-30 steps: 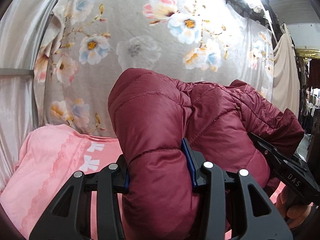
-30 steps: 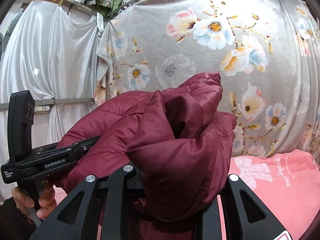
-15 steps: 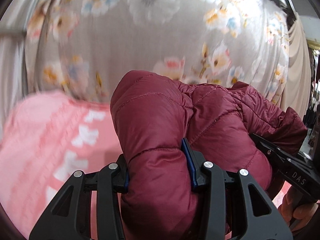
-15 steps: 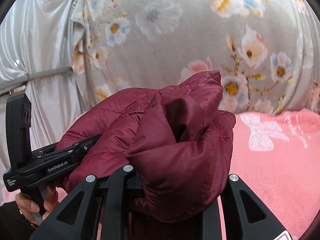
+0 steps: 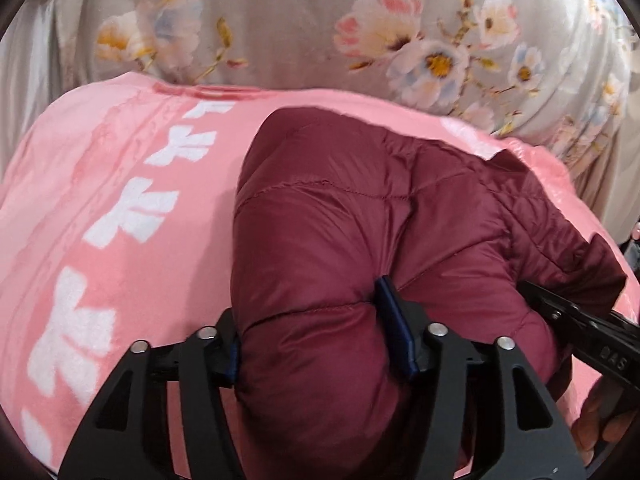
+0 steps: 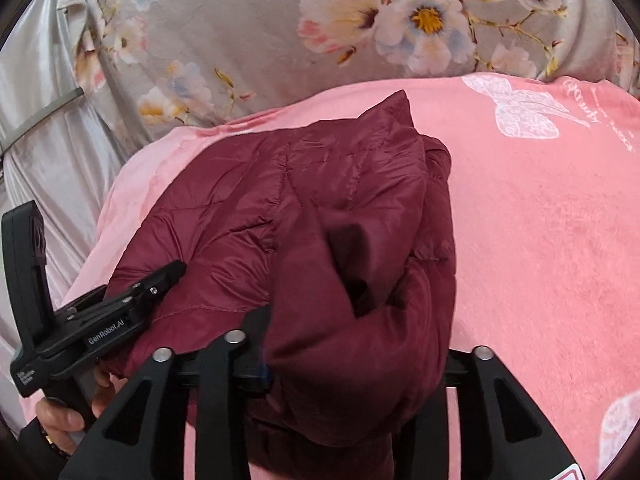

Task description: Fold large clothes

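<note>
Over the pink blanket (image 5: 100, 208) we hold the puffy jacket (image 5: 320, 240), left gripper (image 5: 316, 336) and right gripper (image 6: 352, 364) both clamped on it; slick fabric may slip, undoing the fold.

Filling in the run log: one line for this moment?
left hand-held gripper: shut on maroon puffer jacket | right hand-held gripper: shut on jacket | jacket bunched above pink blanket

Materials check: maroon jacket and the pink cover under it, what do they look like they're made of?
Maroon jacket: looks like thin, smooth synthetic shell, nylon or polyester, over puffy fill; slight sheen, stitched quilt lines, bulging around the left hand-held gripper.
Pink cover: seems a plush fleece or velvet-like blanket; matte, soft nap with brushed patches and white bow prints. Fibre type cannot be told.
</note>
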A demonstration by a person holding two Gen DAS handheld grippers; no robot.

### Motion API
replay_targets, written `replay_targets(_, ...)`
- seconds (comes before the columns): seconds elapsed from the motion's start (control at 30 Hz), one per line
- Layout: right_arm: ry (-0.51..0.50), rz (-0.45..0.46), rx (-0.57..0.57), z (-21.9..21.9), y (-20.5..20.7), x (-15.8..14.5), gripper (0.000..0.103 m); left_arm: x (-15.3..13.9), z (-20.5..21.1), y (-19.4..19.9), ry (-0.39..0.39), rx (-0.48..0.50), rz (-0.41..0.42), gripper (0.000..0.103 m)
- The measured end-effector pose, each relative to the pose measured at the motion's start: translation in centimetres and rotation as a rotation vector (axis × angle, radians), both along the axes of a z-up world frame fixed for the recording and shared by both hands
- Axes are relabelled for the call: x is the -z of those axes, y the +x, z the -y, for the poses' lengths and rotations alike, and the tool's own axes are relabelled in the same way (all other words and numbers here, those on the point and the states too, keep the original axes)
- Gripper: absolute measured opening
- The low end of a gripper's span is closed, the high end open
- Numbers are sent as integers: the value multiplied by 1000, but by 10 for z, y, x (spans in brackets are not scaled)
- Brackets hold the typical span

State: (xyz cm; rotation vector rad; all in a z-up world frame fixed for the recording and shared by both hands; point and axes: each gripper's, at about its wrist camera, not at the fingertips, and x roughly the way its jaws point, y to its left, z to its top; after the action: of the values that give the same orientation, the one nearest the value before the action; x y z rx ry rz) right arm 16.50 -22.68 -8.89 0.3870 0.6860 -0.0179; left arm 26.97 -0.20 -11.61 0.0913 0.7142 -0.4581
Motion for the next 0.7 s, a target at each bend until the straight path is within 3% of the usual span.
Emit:
replay_targets(0.07,-33,-26,17,-2,-14,-6,63,-9,-7,-4,20,-65,-29,68)
replay_targets(0.2,-112,3,63,0,-60,-23,68,-38,-33,-26,-14,-149,-79,69)
replay_targets(0.27,-143,24,92,2,-78,-35,62,-49,-38,-32,-3,-183,-89,69)
replay_targets(0.33,-157,30,96,0,-80,-49,27,-59,-38,-36,14,-219,-88,69)
replay_targets(0.37,-164,24,96,-1,-76,-55,16,-62,-36,-37,18,-224,-86,69)
replay_targets(0.43,-168,26,88,-4,-66,-65,9,-67,-26,-39,37,-231,-80,69)
replay_targets(0.53,-224,-10,87,-12,-47,-66,7,-63,-10,-40,95,-240,-70,69)
replay_targets(0.7,-205,-151,99,-9,-26,-28,4,-32,0,-31,164,-272,-106,70)
